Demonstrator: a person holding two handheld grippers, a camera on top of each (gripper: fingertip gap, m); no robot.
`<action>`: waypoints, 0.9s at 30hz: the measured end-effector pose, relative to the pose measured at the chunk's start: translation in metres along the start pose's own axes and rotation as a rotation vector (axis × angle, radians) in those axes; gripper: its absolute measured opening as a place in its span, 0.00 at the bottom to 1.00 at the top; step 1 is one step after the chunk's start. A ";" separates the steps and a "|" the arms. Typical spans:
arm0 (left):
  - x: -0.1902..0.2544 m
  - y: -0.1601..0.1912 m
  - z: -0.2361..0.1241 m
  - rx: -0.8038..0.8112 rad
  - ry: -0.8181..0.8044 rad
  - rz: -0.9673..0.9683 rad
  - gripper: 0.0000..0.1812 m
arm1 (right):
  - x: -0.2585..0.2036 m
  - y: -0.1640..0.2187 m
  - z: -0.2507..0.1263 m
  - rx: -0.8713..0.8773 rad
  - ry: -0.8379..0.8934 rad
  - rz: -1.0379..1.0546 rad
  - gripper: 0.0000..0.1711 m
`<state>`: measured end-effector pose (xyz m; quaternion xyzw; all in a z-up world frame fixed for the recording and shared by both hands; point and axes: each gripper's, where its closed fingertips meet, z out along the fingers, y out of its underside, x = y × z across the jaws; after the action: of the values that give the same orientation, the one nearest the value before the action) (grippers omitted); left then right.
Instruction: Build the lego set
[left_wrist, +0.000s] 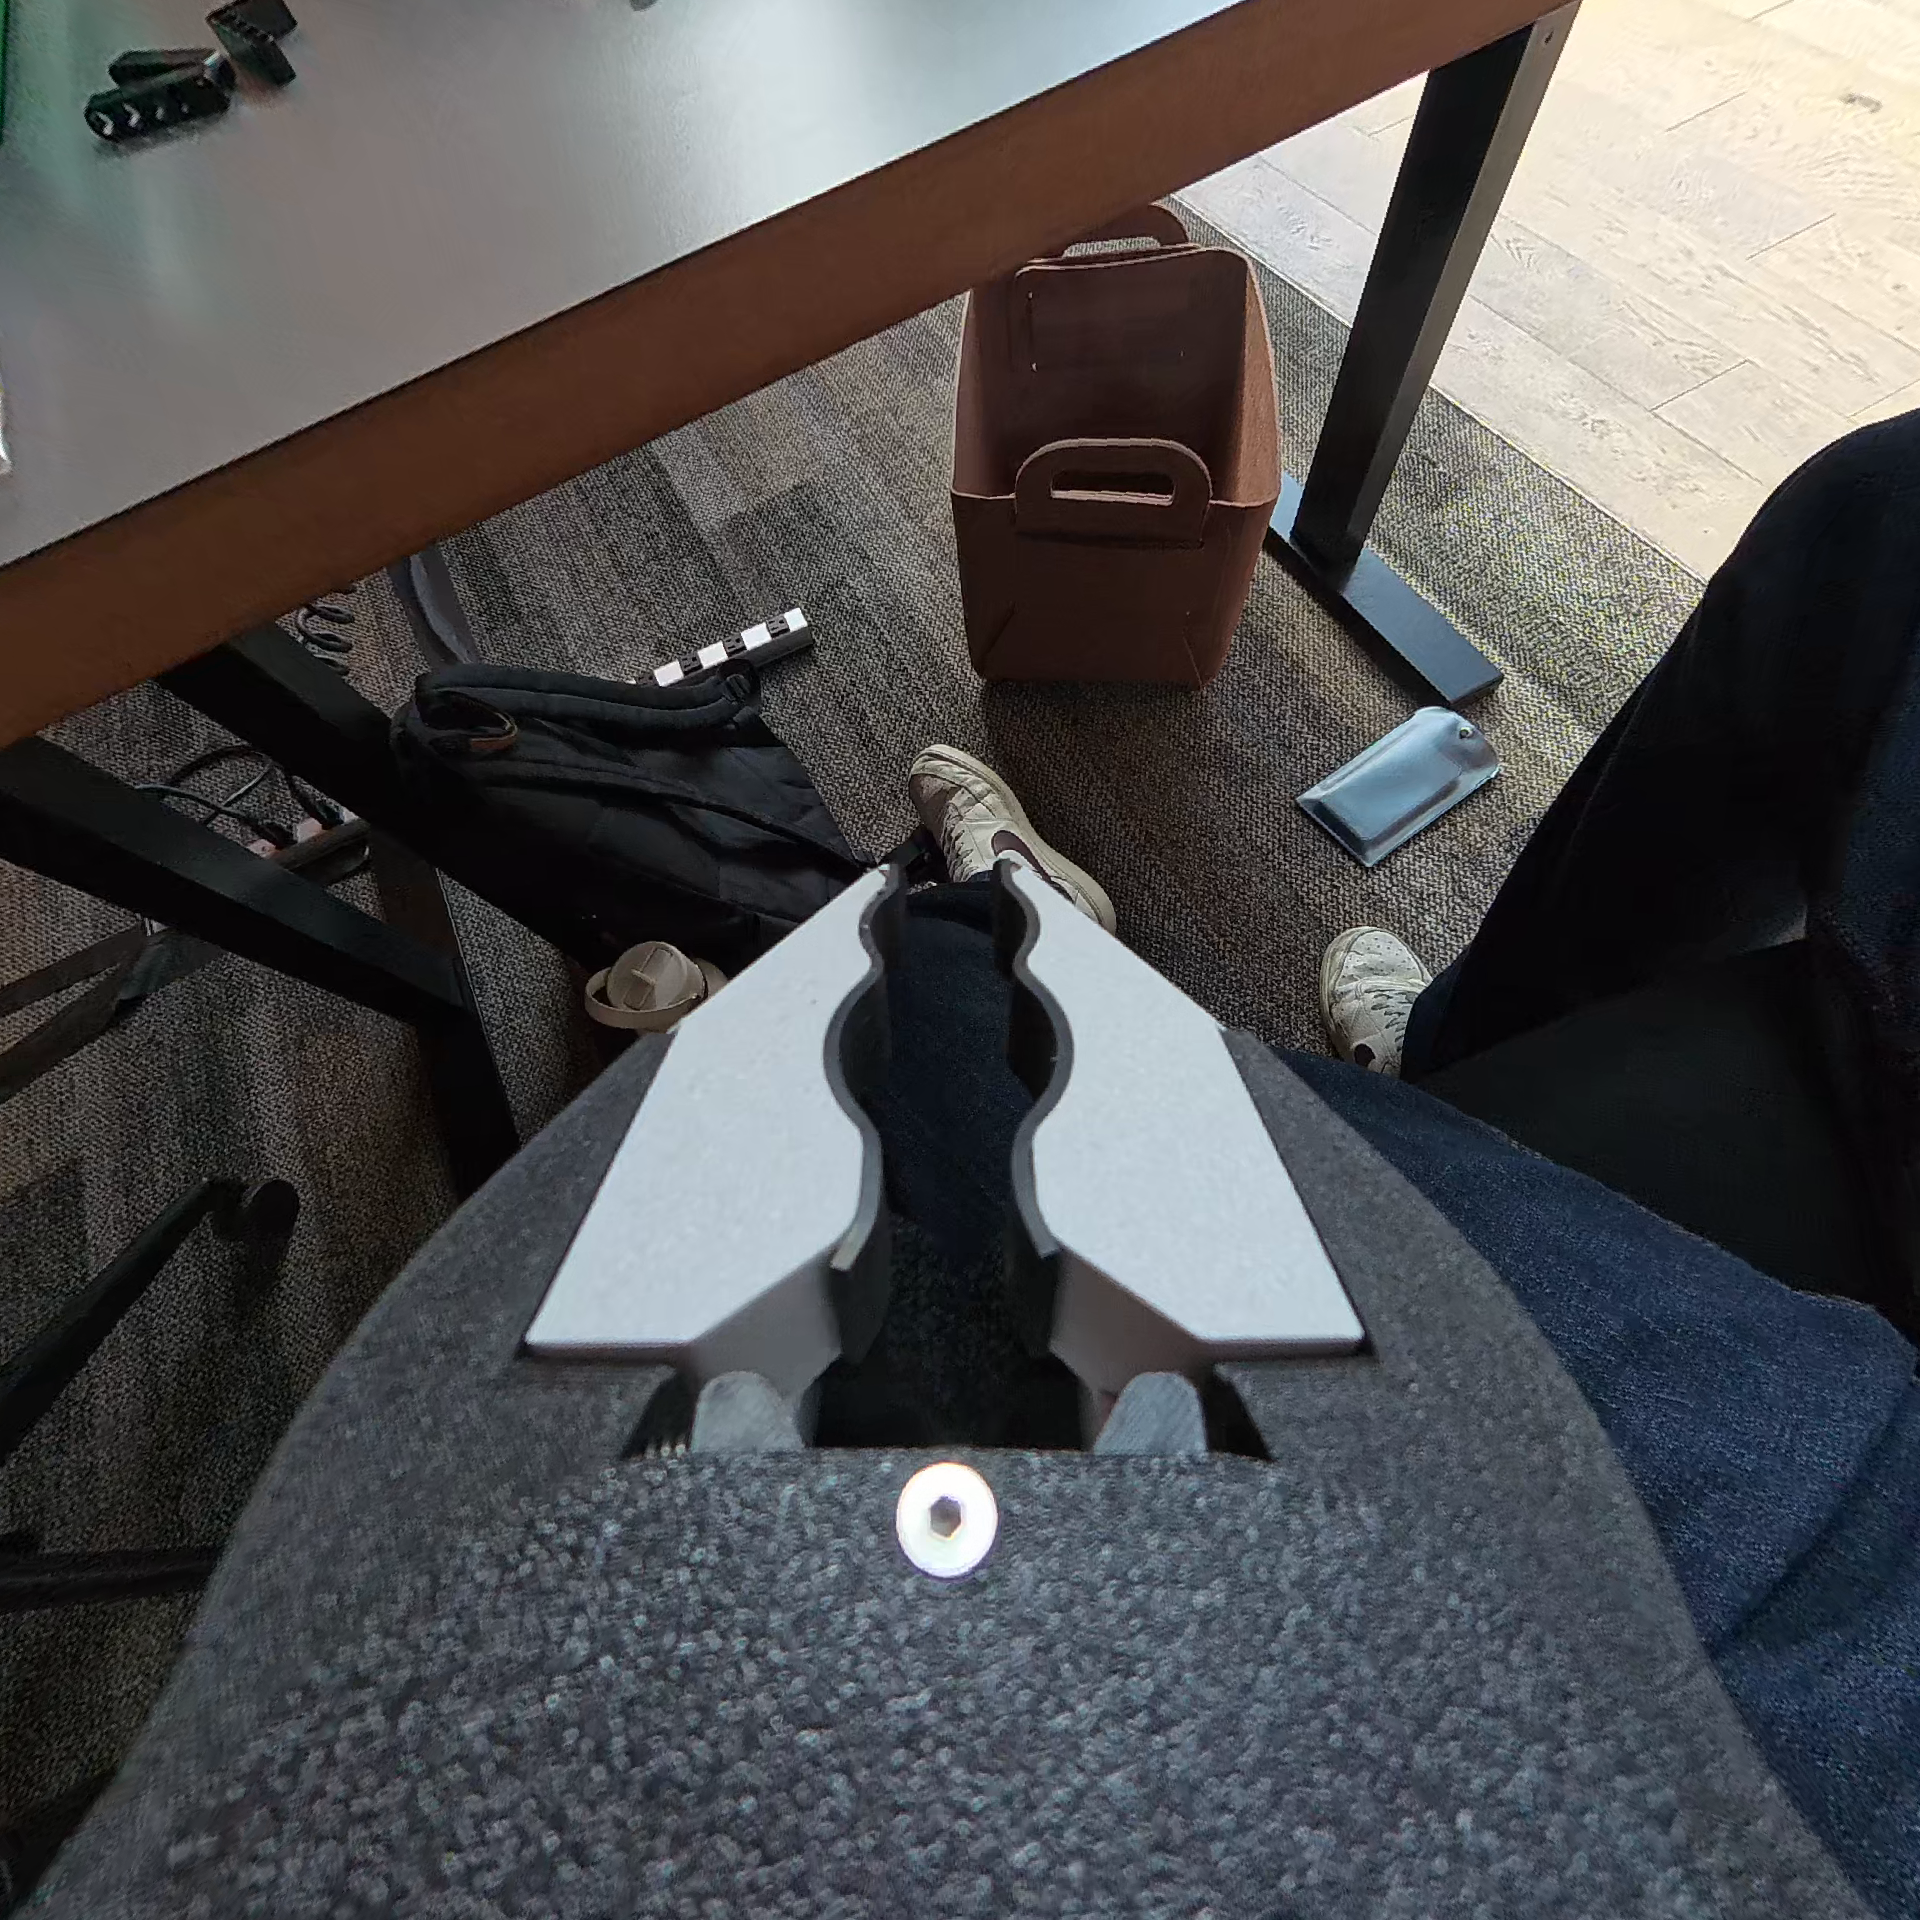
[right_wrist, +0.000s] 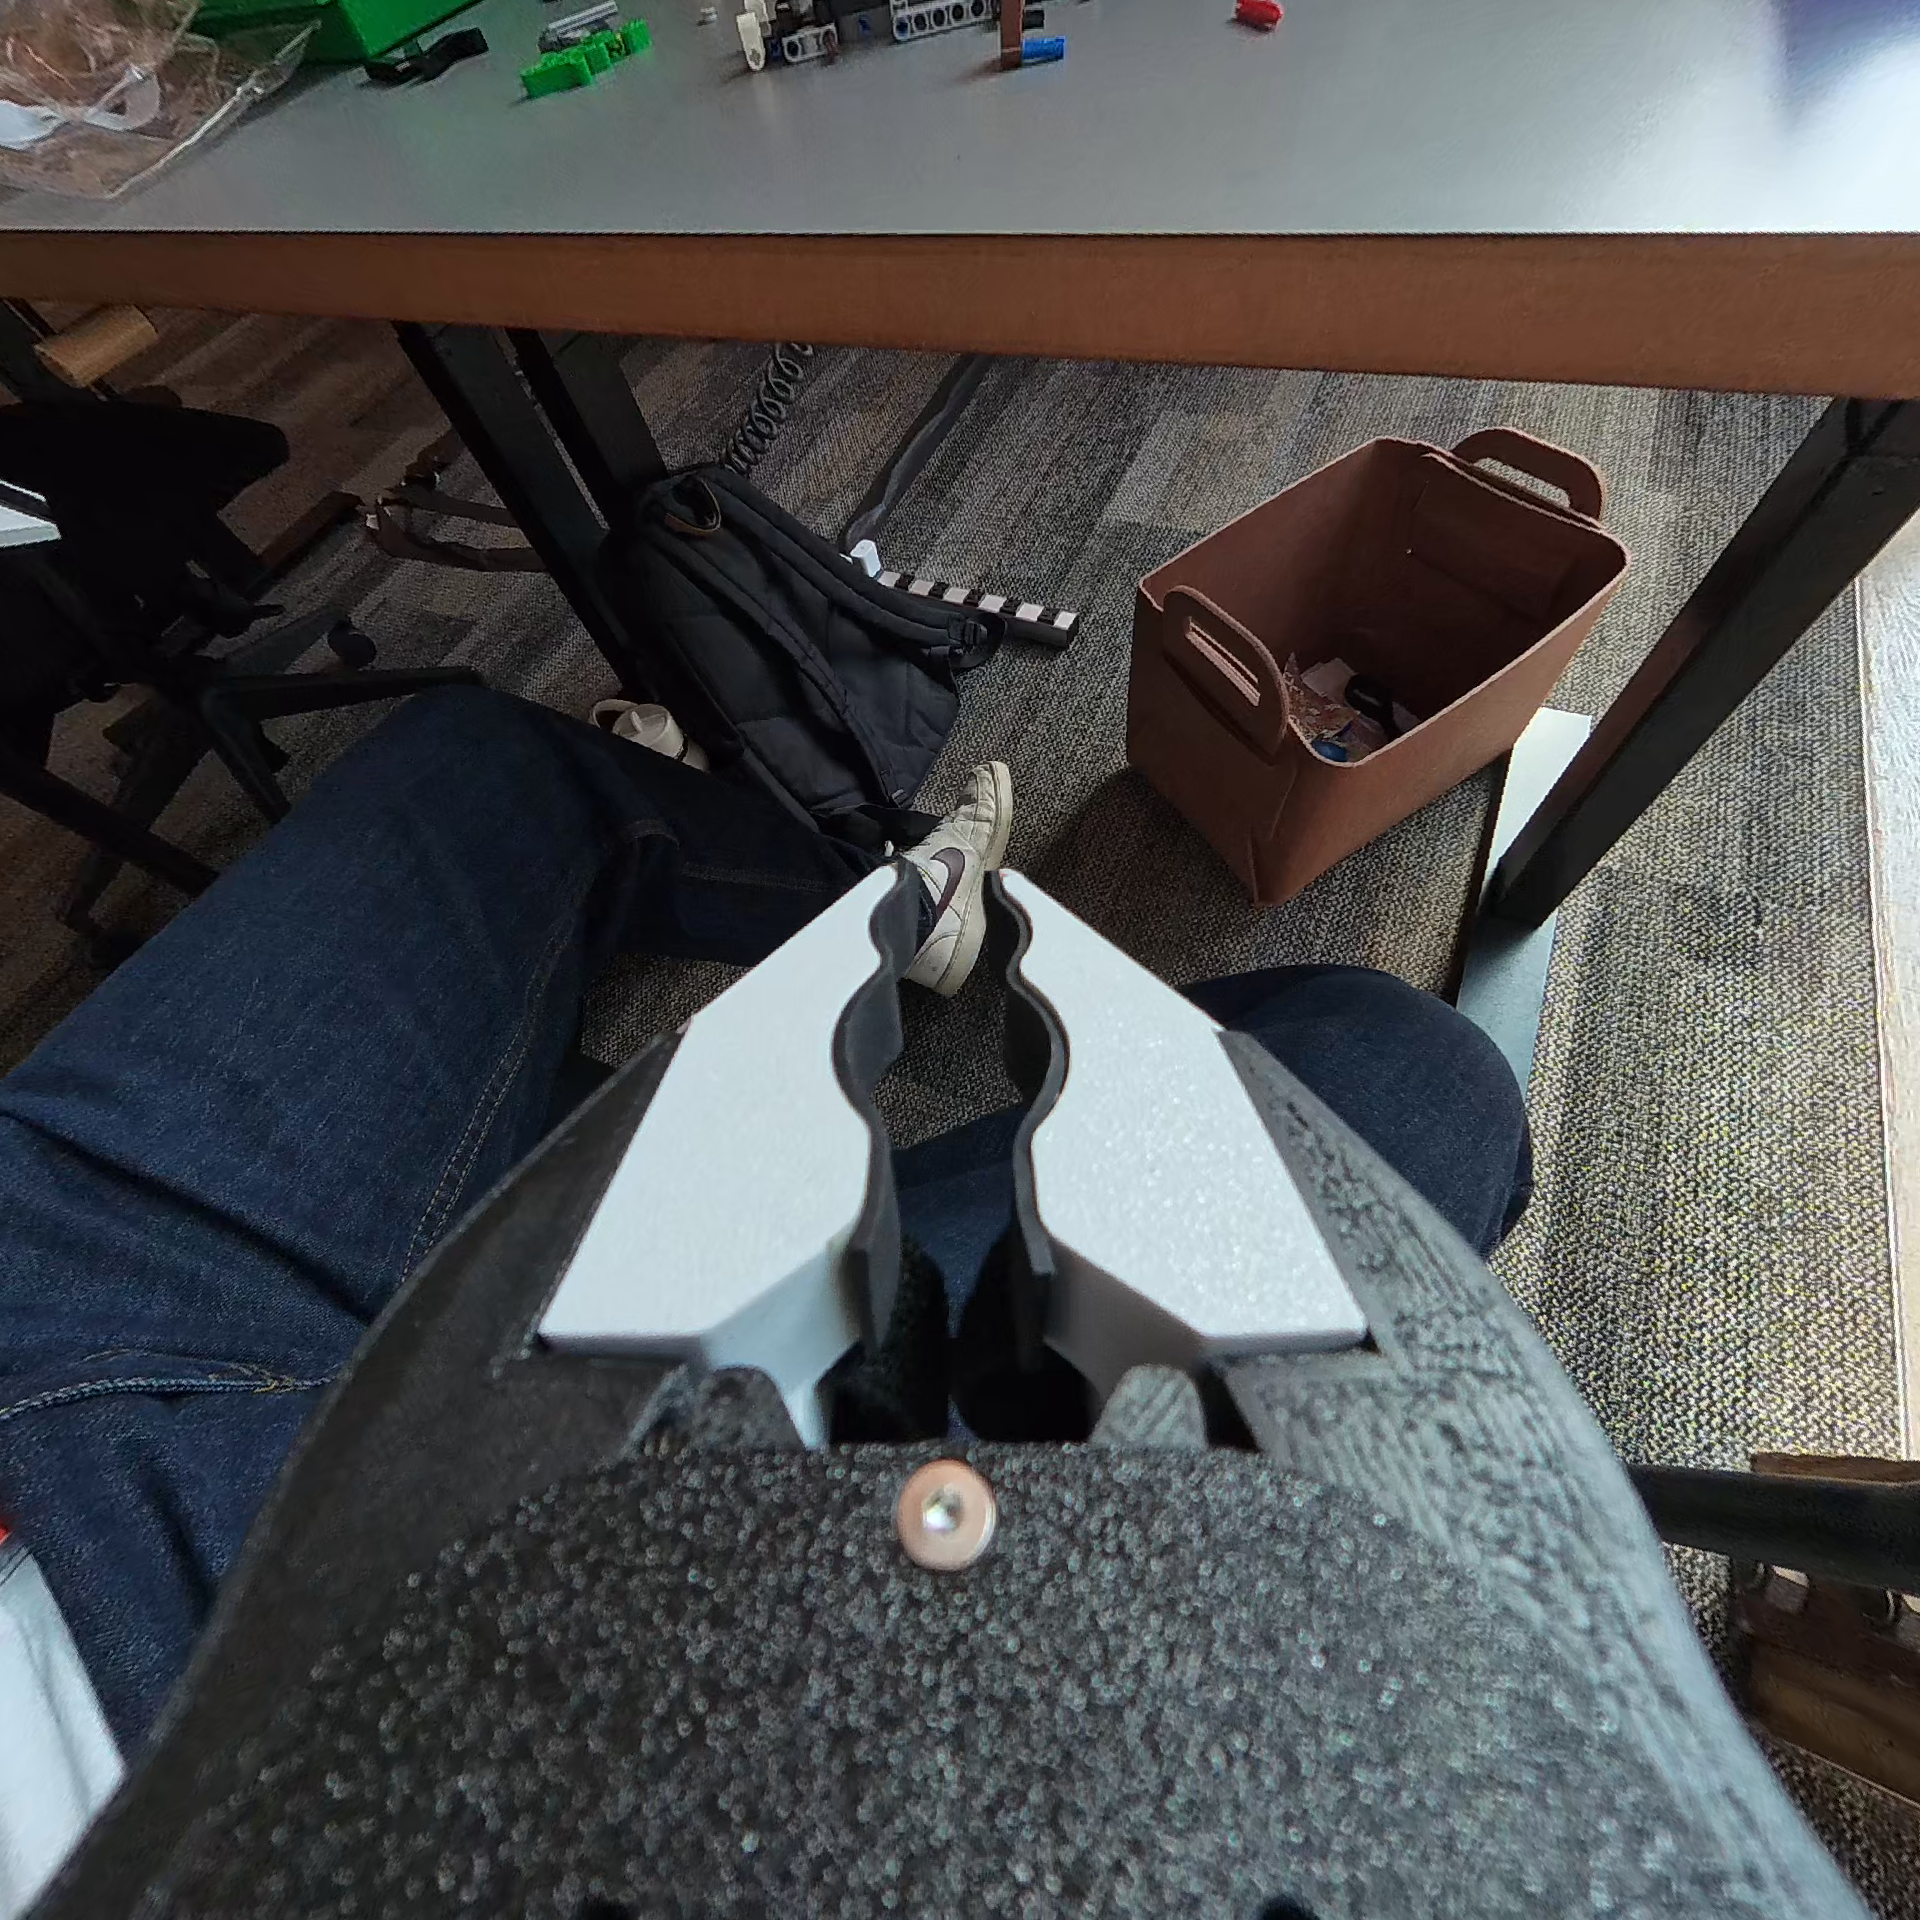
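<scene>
Your left gripper (left_wrist: 943, 883) and right gripper (right_wrist: 948, 883): both parted, empty, held low over your lap. Lego pieces (right_wrist: 587, 62): on the grey table (right_wrist: 1039, 156), far side. Below, on carpet (right_wrist: 1704, 1091): brown felt bin (right_wrist: 1226, 748), black backpack (right_wrist: 790, 644), power strip (right_wrist: 987, 601).

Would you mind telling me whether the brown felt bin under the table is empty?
No; the right wrist view shows scraps and small items lying in the bottom of the brown felt bin.
</scene>
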<state>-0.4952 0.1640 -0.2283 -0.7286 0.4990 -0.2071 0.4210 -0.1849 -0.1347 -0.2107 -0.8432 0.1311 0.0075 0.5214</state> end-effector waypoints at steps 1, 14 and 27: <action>0.000 0.000 0.000 0.000 -0.001 0.001 0.08 | 0.000 0.000 0.000 0.000 0.000 -0.001 0.07; 0.023 -0.030 0.004 0.054 0.140 -0.146 0.09 | -0.007 -0.018 0.010 0.057 -0.047 0.054 0.09; -0.029 -0.207 0.103 0.168 0.139 -0.050 0.20 | 0.052 -0.154 0.101 0.157 -0.079 -0.085 0.16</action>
<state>-0.3184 0.2632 -0.1132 -0.6869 0.4896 -0.3084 0.4398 -0.0866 0.0078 -0.1297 -0.8036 0.0750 0.0083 0.5904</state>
